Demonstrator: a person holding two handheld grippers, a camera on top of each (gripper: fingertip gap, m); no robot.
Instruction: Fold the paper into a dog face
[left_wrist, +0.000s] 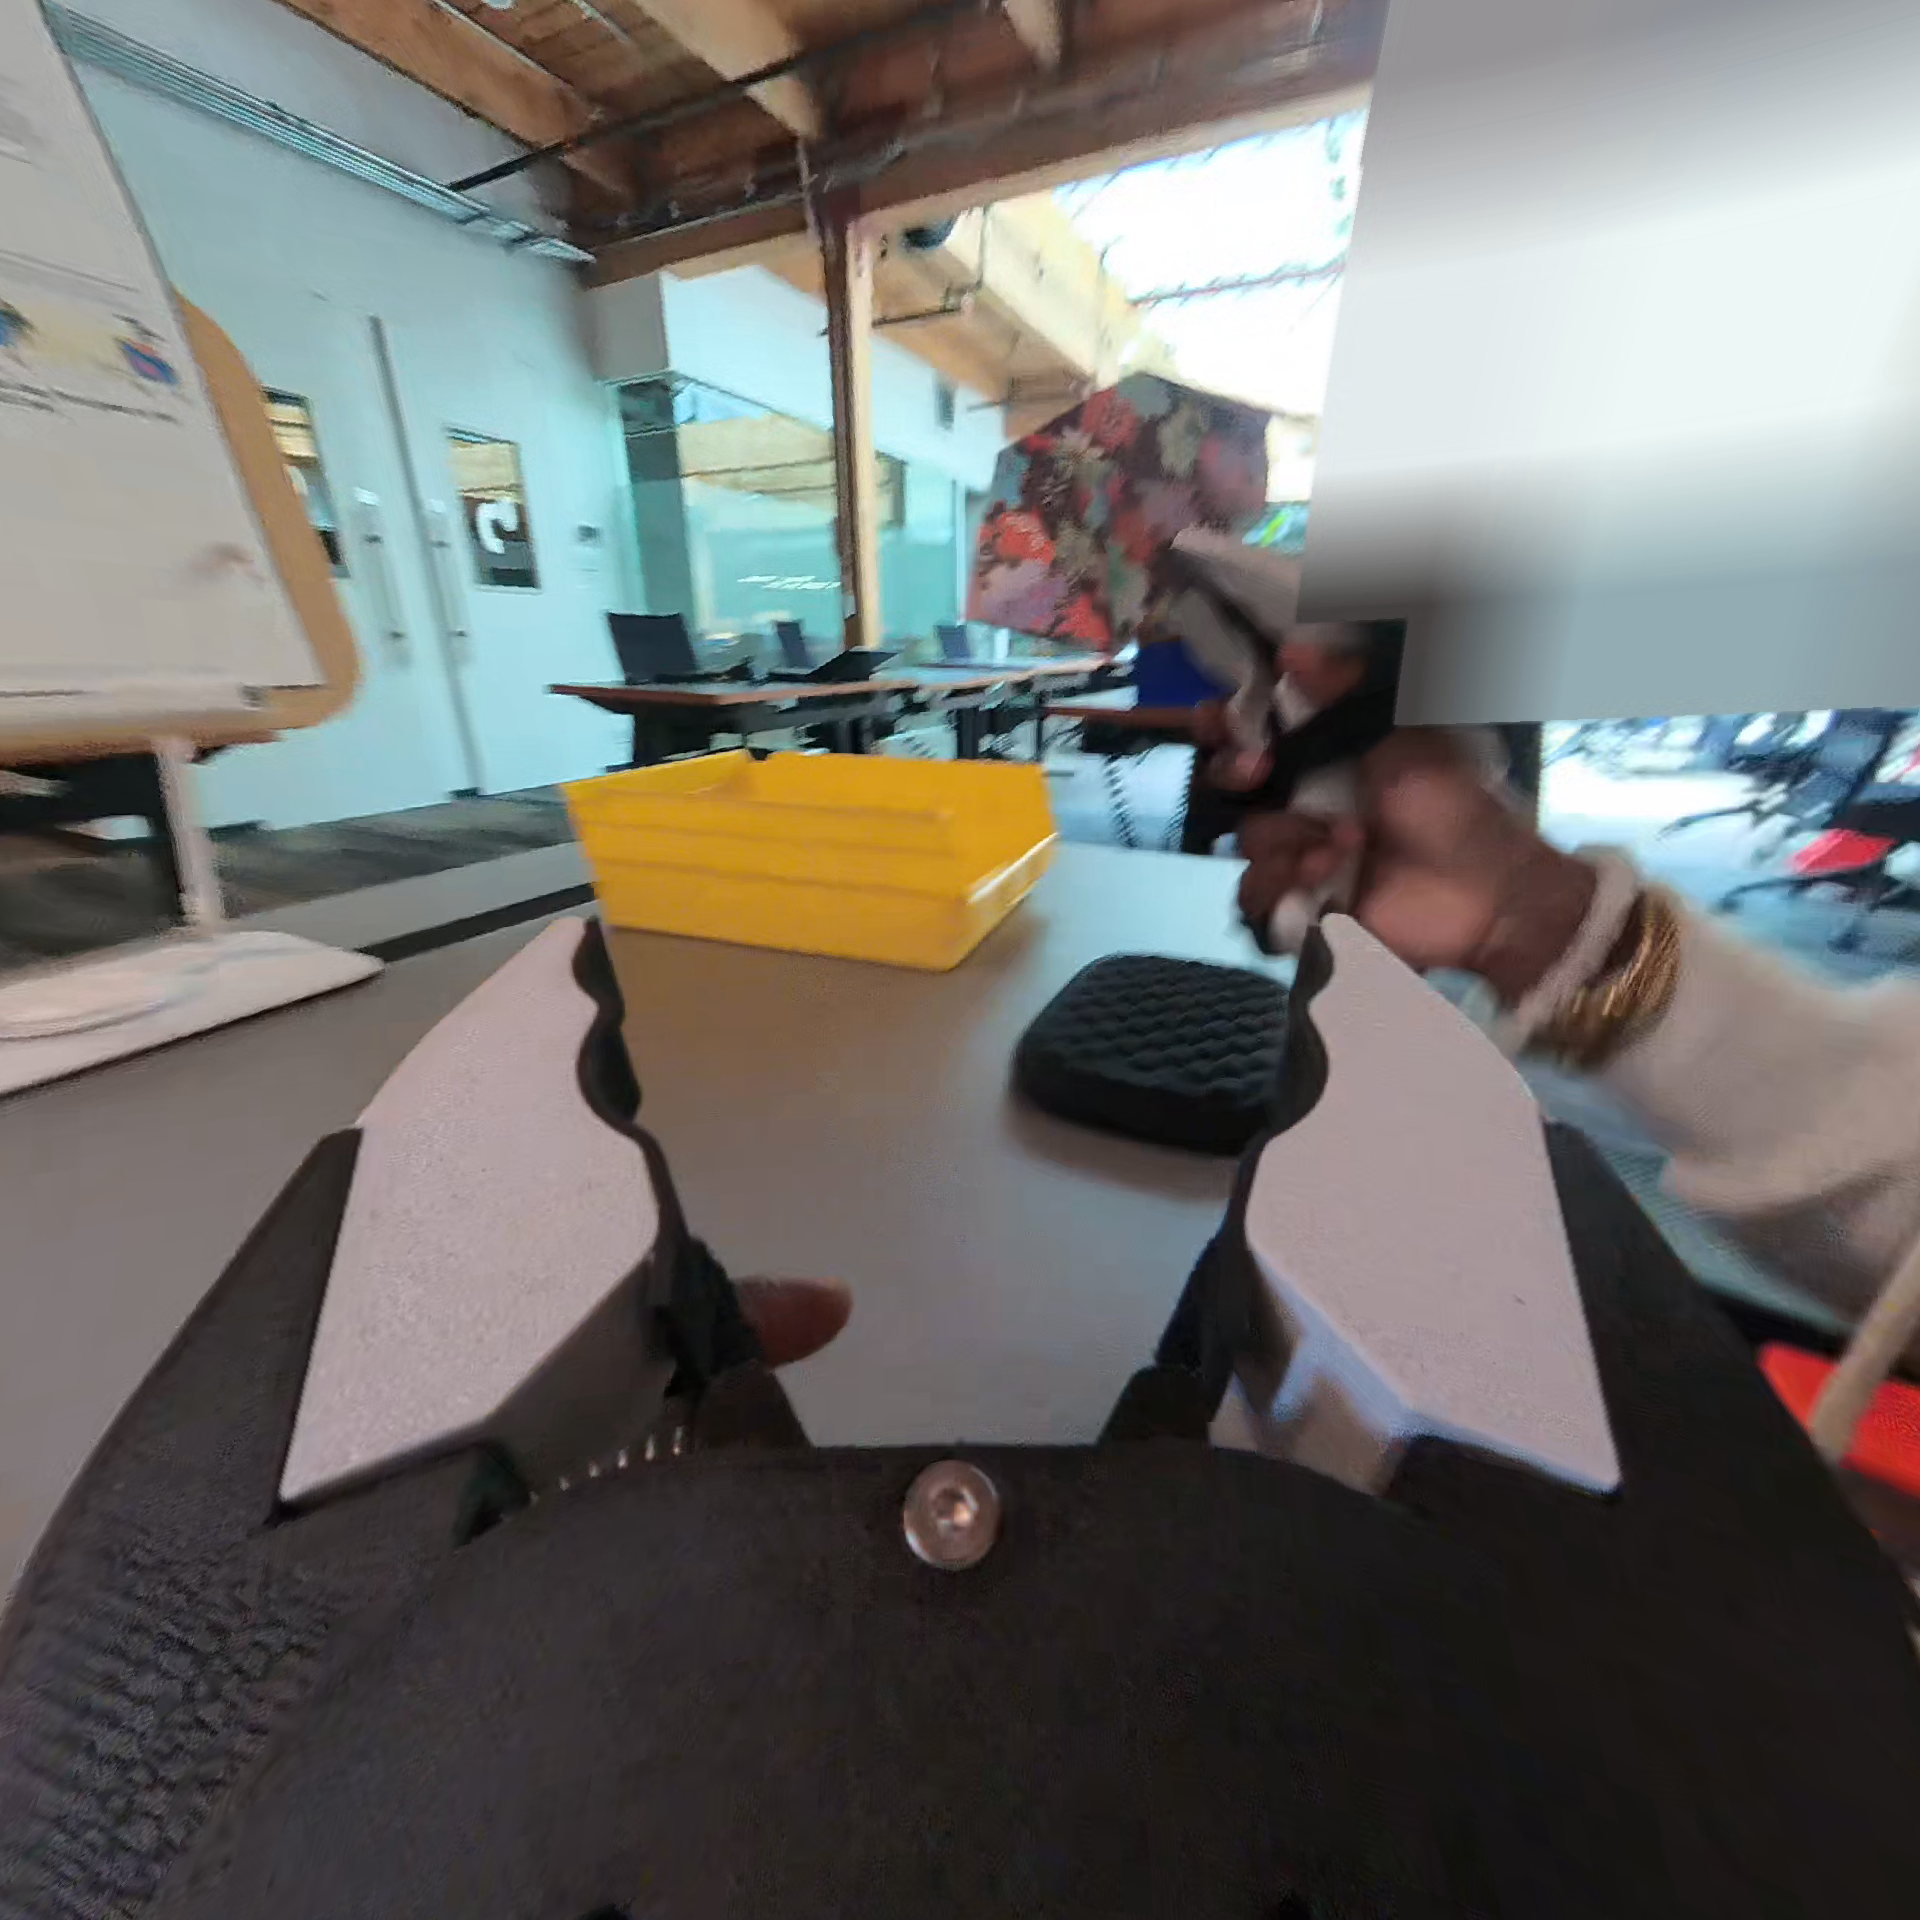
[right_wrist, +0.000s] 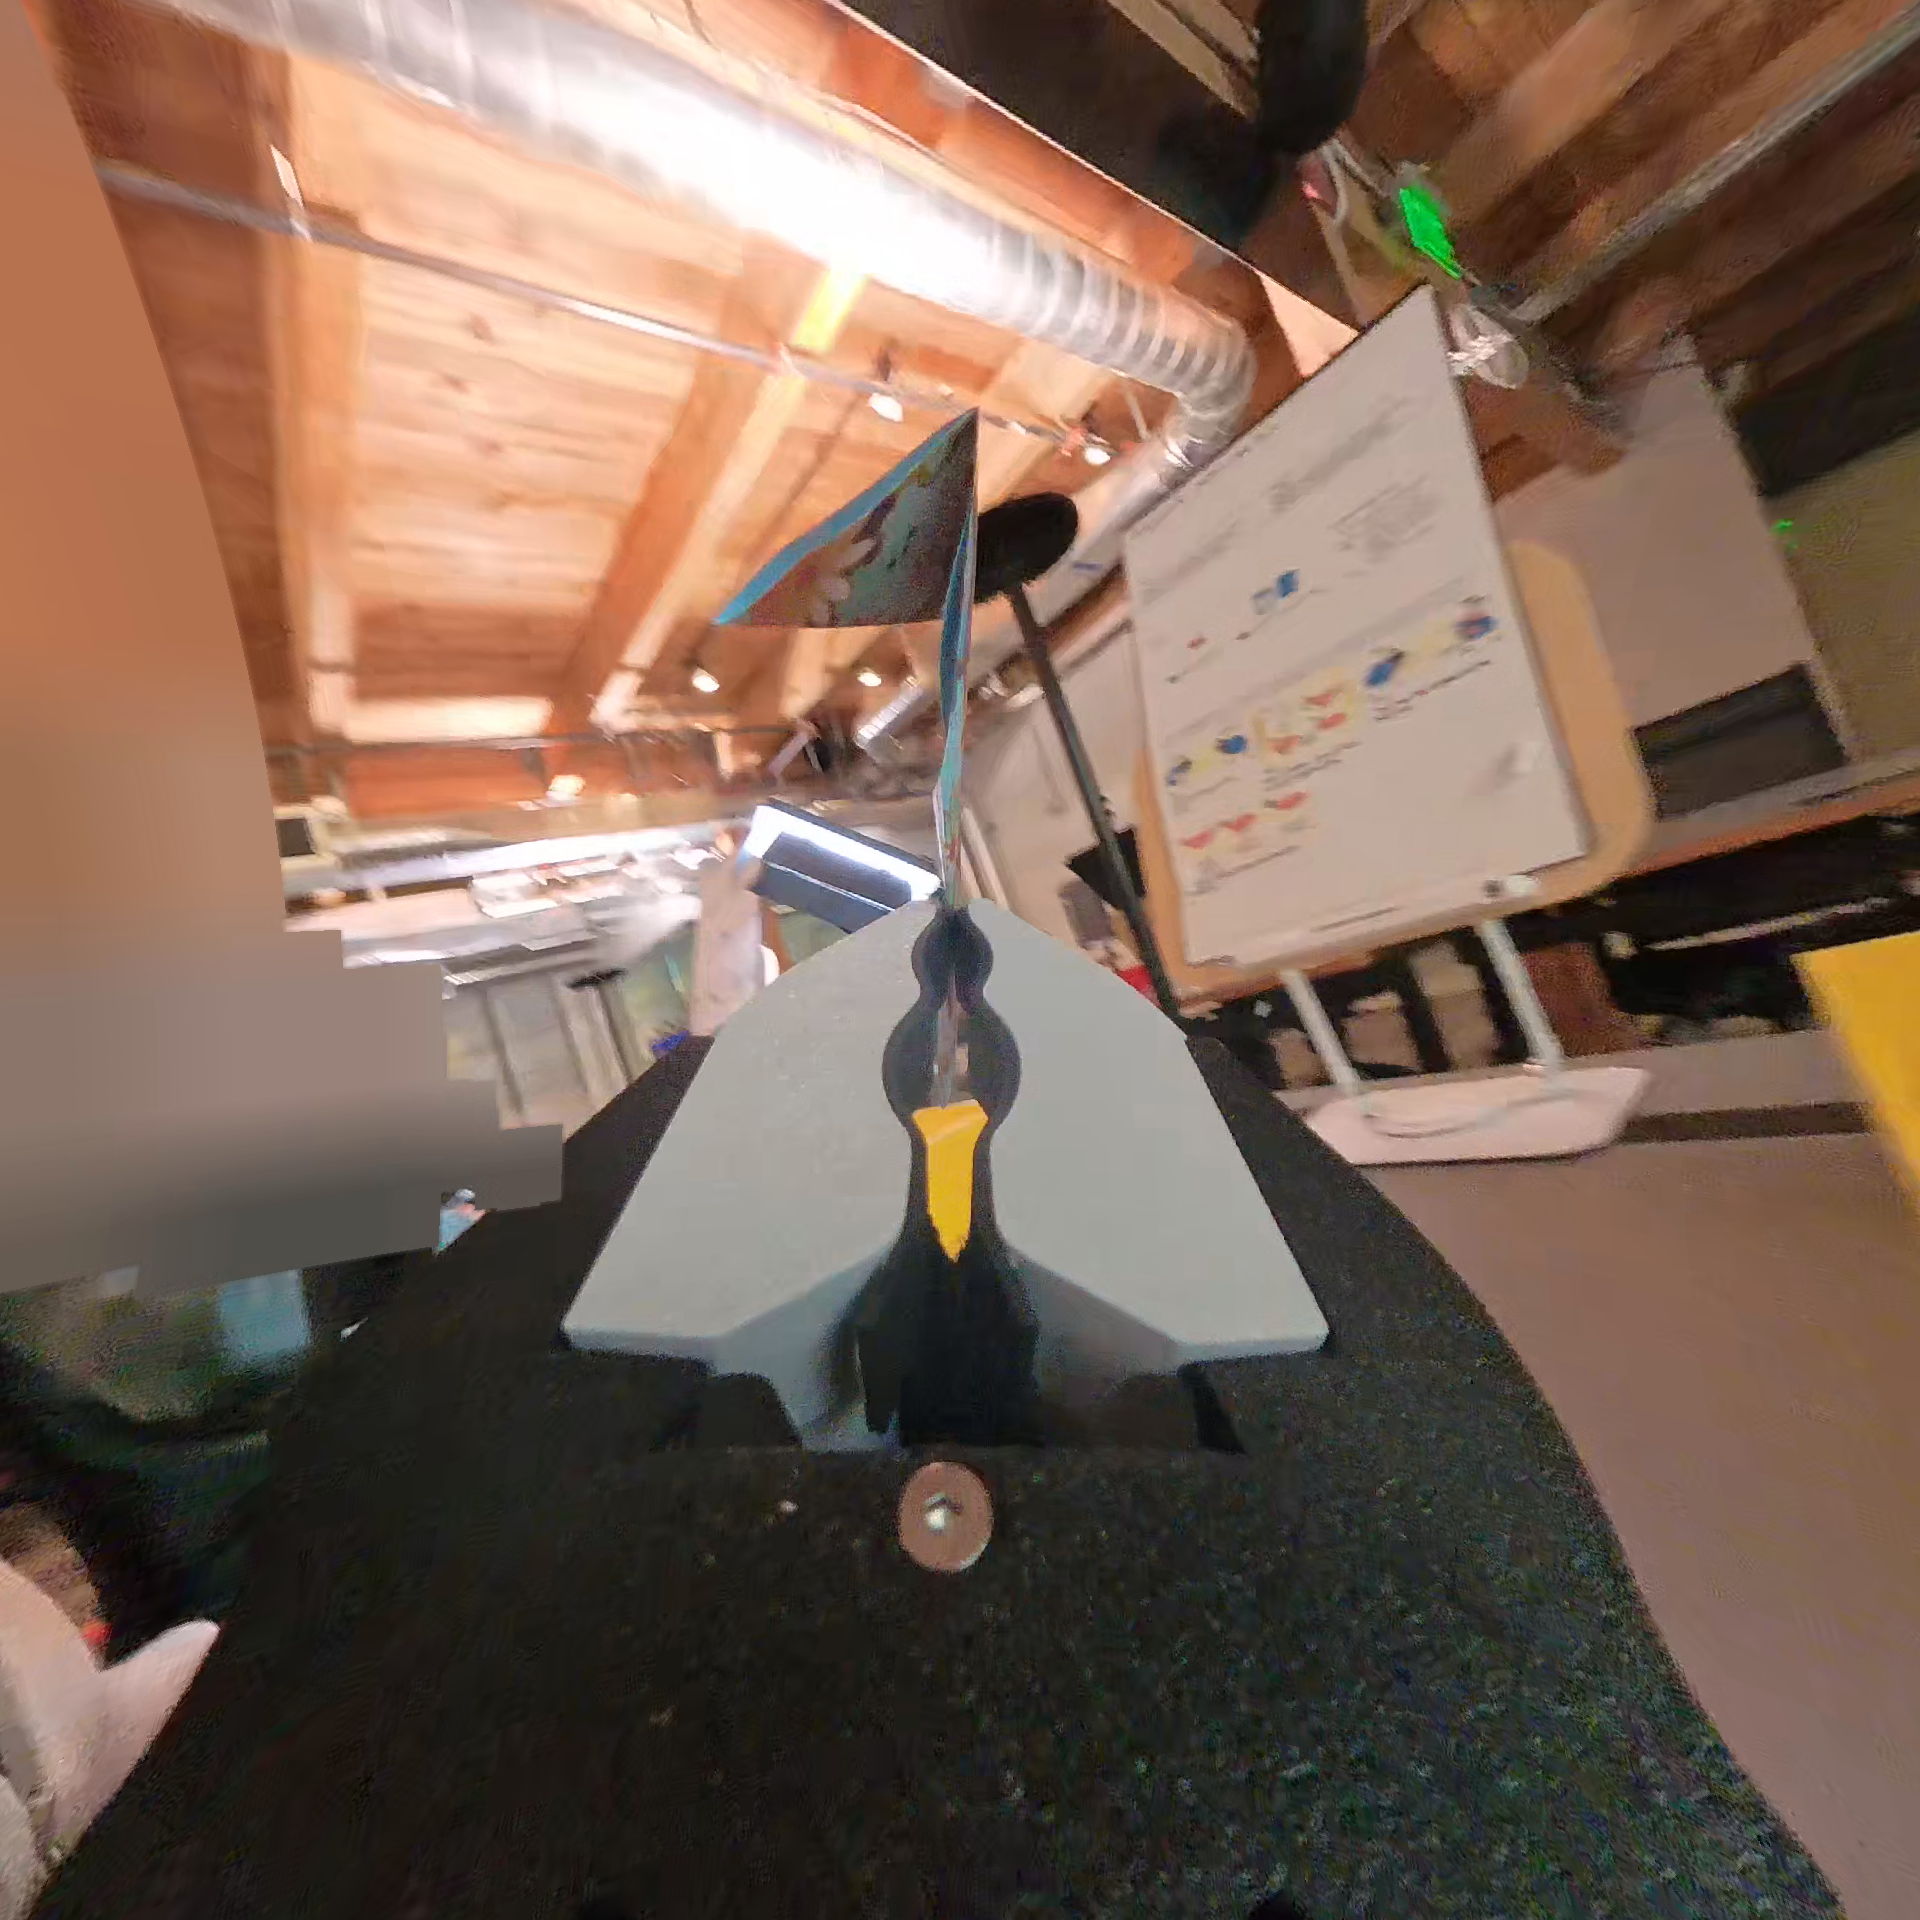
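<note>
Paper (right_wrist: 940, 665) is pinched edge-on between your right gripper's (right_wrist: 951, 920) closed fingers and held up in the air, clear of the tabletop (left_wrist: 883, 1122). From the right wrist view a folded flap spreads to the left at the top, showing a blue patterned side. From the left wrist view the same paper (left_wrist: 1122, 509) shows a dark floral print, raised above the tabletop's right edge, with your right hand (left_wrist: 1423, 862) wrapped round the right gripper's handle below it.

Your left gripper (left_wrist: 951, 987) is spread wide with nothing between its fingers, and it hangs low over the near part of the tabletop. A yellow bin (left_wrist: 821, 852) sits toward the far edge. A black textured pad (left_wrist: 1153, 1049) lies nearer, toward the right edge, apart from the bin. A whiteboard (right_wrist: 1340, 644) on a stand is past the tabletop's left edge.
</note>
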